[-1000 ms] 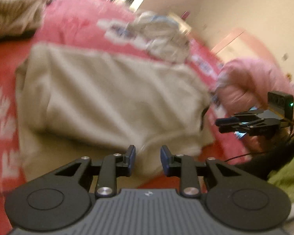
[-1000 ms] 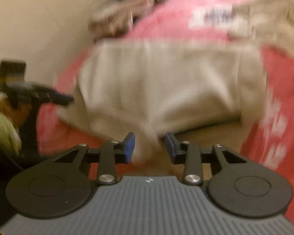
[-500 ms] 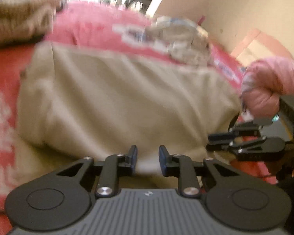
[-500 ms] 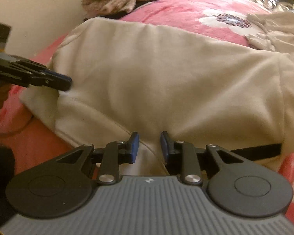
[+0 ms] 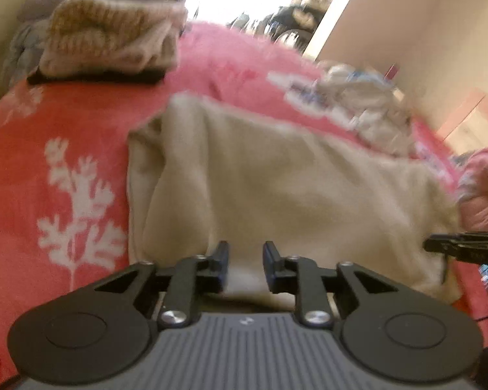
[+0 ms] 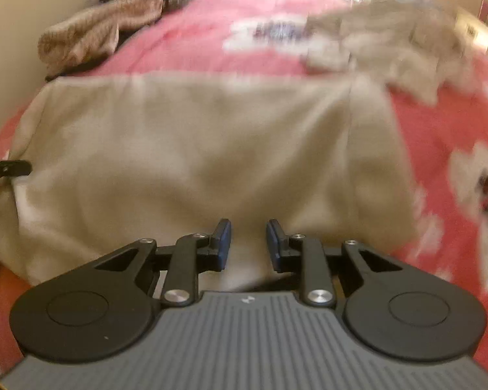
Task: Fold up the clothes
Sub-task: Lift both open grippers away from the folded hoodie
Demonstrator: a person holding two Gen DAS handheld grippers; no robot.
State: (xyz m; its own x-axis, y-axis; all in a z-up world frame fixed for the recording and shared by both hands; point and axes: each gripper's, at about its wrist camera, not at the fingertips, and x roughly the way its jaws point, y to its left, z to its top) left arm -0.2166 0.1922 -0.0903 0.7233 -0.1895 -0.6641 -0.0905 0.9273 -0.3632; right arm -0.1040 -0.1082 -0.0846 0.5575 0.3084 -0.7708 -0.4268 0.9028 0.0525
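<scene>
Both grippers, left (image 5: 245,261) and right (image 6: 248,243), had just narrowed their jaws onto the beige garment's (image 5: 276,188) near hem at the bed's (image 5: 48,130) edge, apparently grasping it; the fold could begin.

Two wrist views, low and close over one bed

From the left wrist we look forward and down past our left gripper (image 5: 245,260) at the near edge of the beige garment (image 5: 276,188) on the pink bedspread (image 5: 65,123), very near, with the right gripper (image 5: 439,246) entering at the right edge. From the right wrist we look the same way past our right gripper (image 6: 248,240), with the left gripper (image 6: 24,167) at the left edge. Both views share the beige garment (image 6: 195,143), the pink bedspread (image 6: 439,136) and the bright opening beyond.
</scene>
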